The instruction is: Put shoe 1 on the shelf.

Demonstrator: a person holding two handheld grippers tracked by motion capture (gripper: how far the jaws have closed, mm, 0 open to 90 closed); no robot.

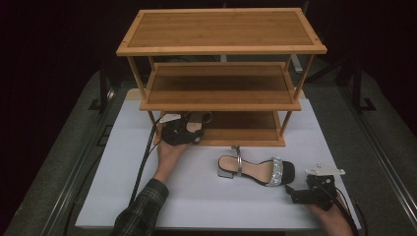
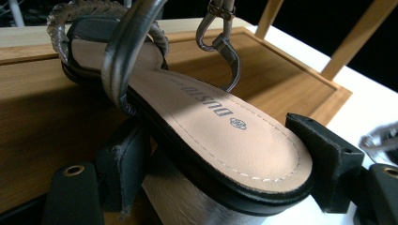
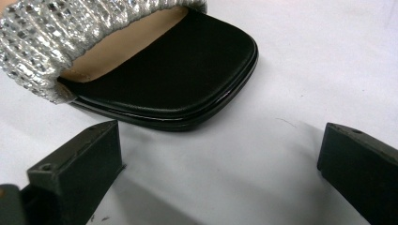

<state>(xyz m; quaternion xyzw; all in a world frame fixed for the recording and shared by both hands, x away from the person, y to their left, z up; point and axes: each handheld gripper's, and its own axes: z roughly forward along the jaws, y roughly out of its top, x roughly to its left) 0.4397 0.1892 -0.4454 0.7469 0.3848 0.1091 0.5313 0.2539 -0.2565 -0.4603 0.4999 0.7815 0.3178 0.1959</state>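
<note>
sandal (image 1: 255, 169) before rack (image 1: 221, 83), on table (image 1: 206, 196)

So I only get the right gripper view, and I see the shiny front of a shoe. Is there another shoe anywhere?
Observer: Yes. The left gripper holds a second sandal by its heel end, over the bottom shelf of a wooden rack.
Operator: What's the rest of my shoe like?
Observer: Your sandal lies on the white table. It has a block heel that points away from the right gripper.
Operator: Are the other shelves full?
Observer: No, the top shelf and middle shelf are bare.
</note>
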